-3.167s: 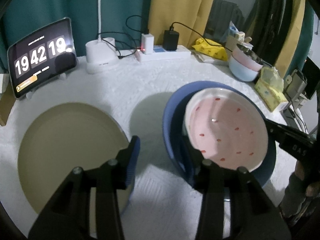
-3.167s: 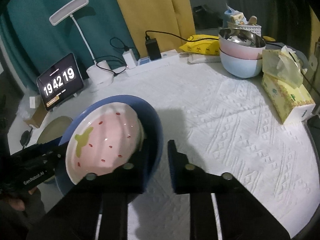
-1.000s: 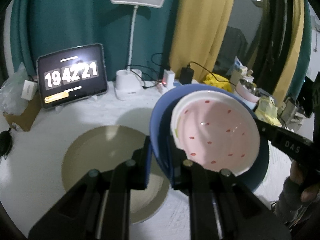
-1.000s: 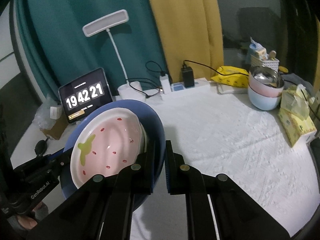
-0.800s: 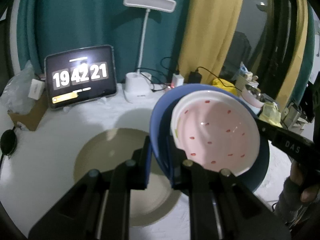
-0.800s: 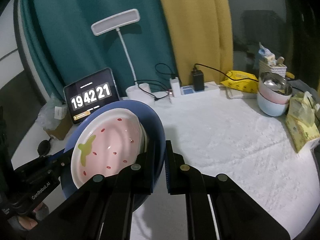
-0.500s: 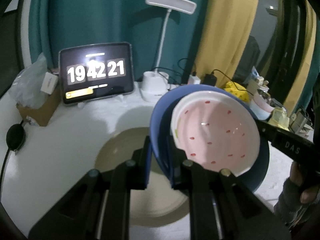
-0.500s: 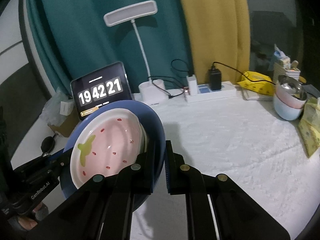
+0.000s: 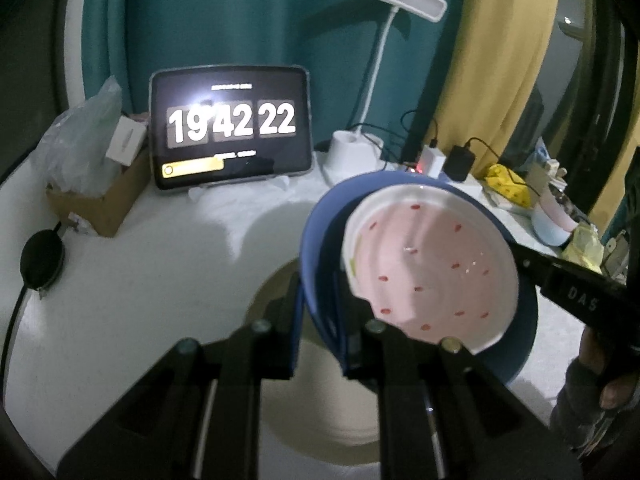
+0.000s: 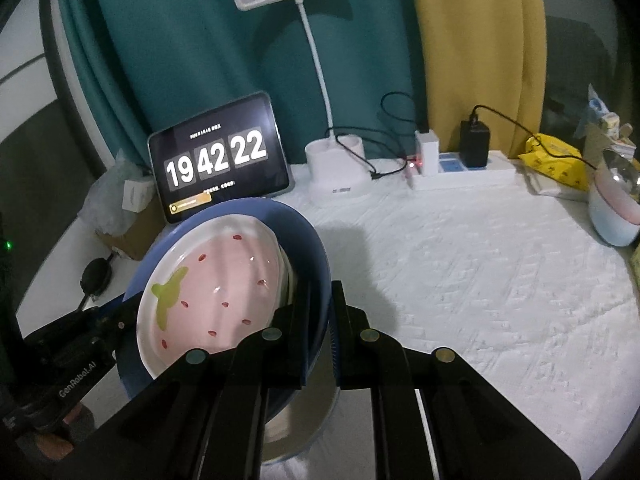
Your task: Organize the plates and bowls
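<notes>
A blue plate with a pink strawberry-pattern plate lying in it is held up off the table by both grippers. My left gripper is shut on the blue plate's left rim. My right gripper is shut on its right rim, with the pink plate showing to its left. A beige plate lies on the white tablecloth right under the held plates, mostly hidden by them and by the fingers.
A tablet clock, a desk lamp and a power strip stand at the back. A cardboard box is at the left. Stacked bowls and a tissue pack are at the right edge.
Both grippers closed on the blue plate's rims, lifted it with the pink plate and carried it left. It now hangs over the beige plate.
</notes>
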